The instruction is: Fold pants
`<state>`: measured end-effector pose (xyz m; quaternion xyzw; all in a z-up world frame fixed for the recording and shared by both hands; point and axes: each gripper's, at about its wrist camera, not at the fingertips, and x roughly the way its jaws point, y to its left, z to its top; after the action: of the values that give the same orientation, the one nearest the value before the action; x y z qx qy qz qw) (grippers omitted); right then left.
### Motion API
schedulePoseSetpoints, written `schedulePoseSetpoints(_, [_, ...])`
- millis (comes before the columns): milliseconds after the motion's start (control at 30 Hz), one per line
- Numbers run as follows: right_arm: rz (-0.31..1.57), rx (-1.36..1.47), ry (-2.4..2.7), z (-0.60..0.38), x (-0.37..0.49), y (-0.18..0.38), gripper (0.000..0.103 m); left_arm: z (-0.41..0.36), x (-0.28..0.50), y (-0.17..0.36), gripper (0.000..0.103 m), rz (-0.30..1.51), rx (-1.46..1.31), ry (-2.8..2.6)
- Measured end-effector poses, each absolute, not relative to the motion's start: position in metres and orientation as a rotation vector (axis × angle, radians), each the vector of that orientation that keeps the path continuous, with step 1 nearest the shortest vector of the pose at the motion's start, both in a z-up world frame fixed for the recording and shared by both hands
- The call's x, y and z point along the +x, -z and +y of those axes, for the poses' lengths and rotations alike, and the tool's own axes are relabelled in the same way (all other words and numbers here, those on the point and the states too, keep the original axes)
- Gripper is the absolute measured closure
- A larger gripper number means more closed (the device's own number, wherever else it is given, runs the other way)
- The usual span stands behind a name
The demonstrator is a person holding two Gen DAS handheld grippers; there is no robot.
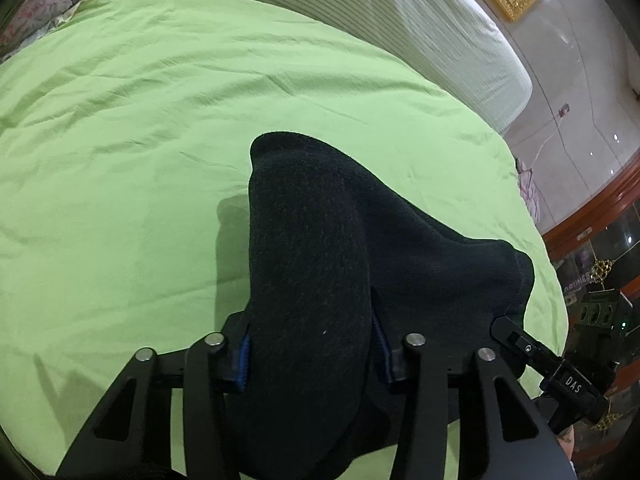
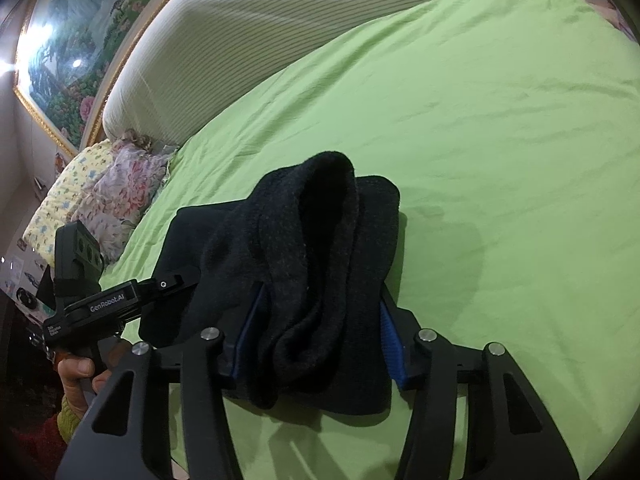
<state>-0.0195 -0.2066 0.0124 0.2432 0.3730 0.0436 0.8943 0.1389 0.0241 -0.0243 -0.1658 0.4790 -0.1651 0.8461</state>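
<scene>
Bunched between the blue-padded fingers at the bottom of each wrist view is the one pair of black fleece pants [image 1: 320,248], which lies partly folded on the bed and rises in a thick roll toward the middle of both frames. Largest of all is the lime-green cotton bedsheet [image 1: 140,128], wrinkled and filling most of each picture. Behind it, along the top edge, stands a pale ribbed upholstered headboard [image 2: 248,40], with a gold-framed landscape painting [image 2: 72,52] in the upper left of the right wrist view. Two floral cushions [image 2: 108,196] sit at that view's left edge, beside the sheet.

Left claw [image 1: 312,344]: jaws at a middling width, both pads pressed into the roll of fabric, so it holds the pants. Right claw [image 2: 316,340]: likewise half closed, pads against a thick fold of the same garment, gripping it. Two claws in all. Each shows in the other's view, at the lower right and the lower left, and a person's hand [image 2: 78,376] grasps the left one's handle.
</scene>
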Motion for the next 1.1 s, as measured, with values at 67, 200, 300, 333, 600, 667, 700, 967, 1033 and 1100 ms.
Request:
schedulePoseSetpoints(67, [0.764, 0.488, -0.097, -0.202, -0.020, -0.018, 0.053, 0.026, 0.132, 0.018, 0.062, 0.993, -0.345, 0.345])
schedulePoseSetpoints(200, [0.738, 0.471, -0.122, -0.194, -0.020, -0.030, 0.054, 0.033, 0.120, 0.002, 0.064, 0.959, -0.359, 0.351])
schedulePoseSetpoints(300, [0.737, 0.463, -0.151, -0.186, -0.017, -0.033, 0.054, 0.040, 0.112, -0.009, 0.064, 0.933, -0.352, 0.329])
schedulePoseSetpoints(333, [0.738, 0.458, -0.159, -0.183, -0.015, -0.034, 0.054, 0.043, 0.110, -0.012, 0.064, 0.925, -0.351, 0.319])
schedulePoseSetpoints(600, [0.745, 0.415, -0.240, -0.147, 0.005, -0.039, 0.054, 0.076, 0.093, -0.027, 0.064, 0.883, -0.356, 0.200])
schedulePoseSetpoints(667, [0.747, 0.408, -0.262, -0.140, 0.009, -0.039, 0.054, 0.084, 0.089, -0.032, 0.064, 0.869, -0.352, 0.171])
schedulePoseSetpoints(700, [0.746, 0.405, -0.272, -0.138, 0.012, -0.039, 0.054, 0.086, 0.087, -0.033, 0.064, 0.864, -0.353, 0.162])
schedulePoseSetpoints(967, [0.722, 0.353, -0.334, -0.116, 0.038, -0.052, 0.054, 0.104, 0.085, -0.047, 0.064, 0.813, -0.329, 0.083])
schedulePoseSetpoints(1033, [0.718, 0.346, -0.346, -0.114, 0.046, -0.055, 0.054, 0.107, 0.087, -0.049, 0.064, 0.803, -0.326, 0.074])
schedulePoseSetpoints(1100, [0.713, 0.335, -0.357, -0.112, 0.053, -0.058, 0.054, 0.111, 0.089, -0.053, 0.064, 0.792, -0.319, 0.065])
